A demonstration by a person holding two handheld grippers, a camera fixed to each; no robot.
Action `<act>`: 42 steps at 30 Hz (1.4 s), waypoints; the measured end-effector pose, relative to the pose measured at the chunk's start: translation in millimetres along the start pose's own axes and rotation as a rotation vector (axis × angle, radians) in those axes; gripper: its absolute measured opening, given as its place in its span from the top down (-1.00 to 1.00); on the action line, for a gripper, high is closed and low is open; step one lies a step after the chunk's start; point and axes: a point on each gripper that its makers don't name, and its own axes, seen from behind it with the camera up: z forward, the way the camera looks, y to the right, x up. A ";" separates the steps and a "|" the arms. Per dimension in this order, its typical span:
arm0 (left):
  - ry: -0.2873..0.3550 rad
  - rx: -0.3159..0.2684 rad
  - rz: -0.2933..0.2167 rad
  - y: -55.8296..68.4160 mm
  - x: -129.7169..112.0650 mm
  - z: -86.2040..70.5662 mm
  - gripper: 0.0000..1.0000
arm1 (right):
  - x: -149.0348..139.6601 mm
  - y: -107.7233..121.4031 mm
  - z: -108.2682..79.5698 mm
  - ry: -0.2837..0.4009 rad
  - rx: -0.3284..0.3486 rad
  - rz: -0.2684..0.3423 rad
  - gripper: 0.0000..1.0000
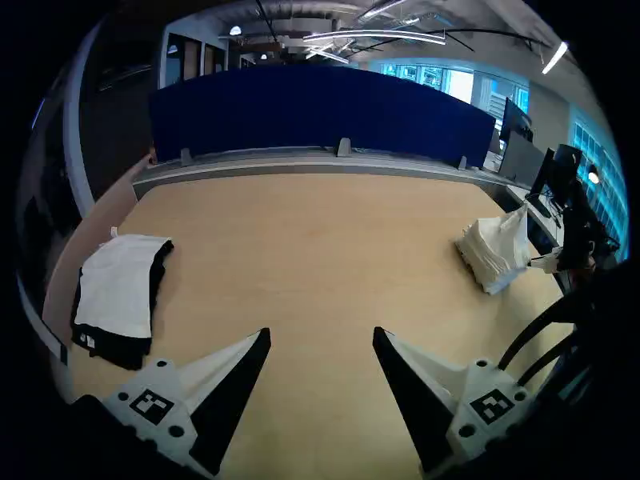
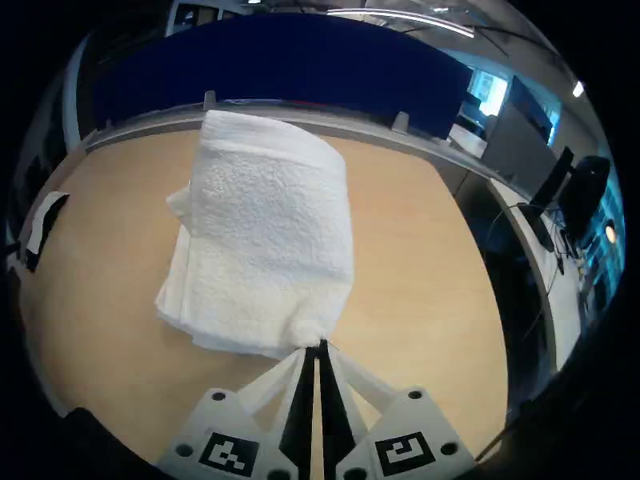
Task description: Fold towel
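The white towel (image 2: 264, 232) lies on the wooden tabletop (image 2: 424, 264), bunched and already doubled over in thick layers, with its far edge near the blue divider (image 2: 280, 64) at the back. In the right gripper view, its near corner comes down to the tips of the right claw (image 2: 320, 348). That claw is closed to a slit and appears to pinch the corner between both fingers.

In the left gripper view the same towel (image 1: 494, 252) sits well off toward the tabletop's right side. The left claw (image 1: 320, 340) hangs above bare wood with its fingers spread wide and holds nothing. A stack of white cloth over black cloth (image 1: 120, 288) rests near the left edge, well apart from the towel.

The step in hand looks like getting hold of the towel to spread or re-lay it before a clean fold. The next move likely calls for the left claw to cross to the towel and take a second corner, so the two can draw the cloth flat without dragging it into a heap.
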 end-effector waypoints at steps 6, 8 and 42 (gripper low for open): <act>0.001 -0.002 0.004 0.9 2.4 1.1 -0.90 | 1.5 7.5 -4.4 0.012 -0.035 0.005 0.09; 0.002 -0.003 0.005 0.8 3.0 1.1 -0.90 | 0.2 10.6 -6.3 0.014 -0.047 0.007 -0.02; 0.003 0.015 -0.014 -13.6 0.1 -2.7 -0.91 | 124.9 -29.4 -10.3 0.222 0.041 -0.008 -0.92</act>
